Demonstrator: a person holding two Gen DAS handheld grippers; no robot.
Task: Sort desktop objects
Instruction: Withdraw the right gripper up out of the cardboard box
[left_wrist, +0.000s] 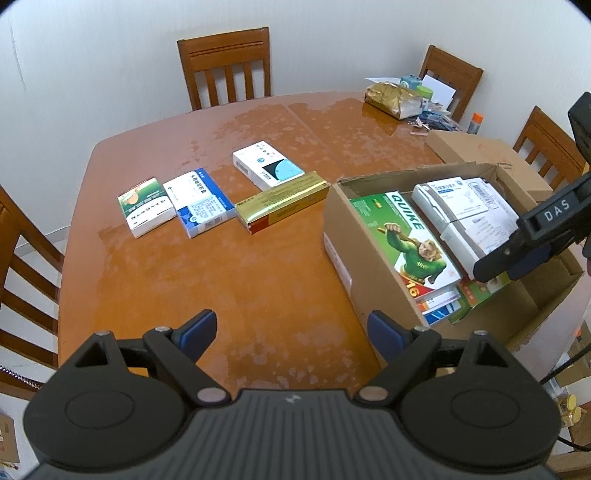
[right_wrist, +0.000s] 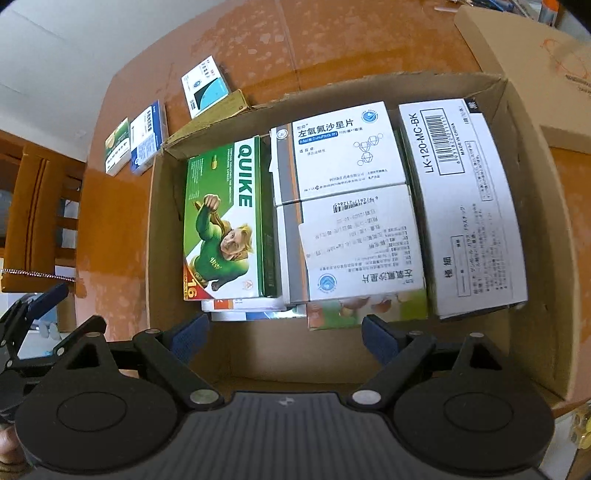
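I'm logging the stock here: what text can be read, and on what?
"QUIKE", "16": green box in the cardboard box.
"LK-120-MC-BK", "MADE IN CHINA": long white box.
"DAS": right gripper.
Chinese print on the other boxes: too small to read reliably.

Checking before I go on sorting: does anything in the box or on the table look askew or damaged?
Nothing spilled. In the cardboard box the white medicine box lies turned opposite to its twin. The box's far rim is ragged. The gold box on the table lies slanted beside it.
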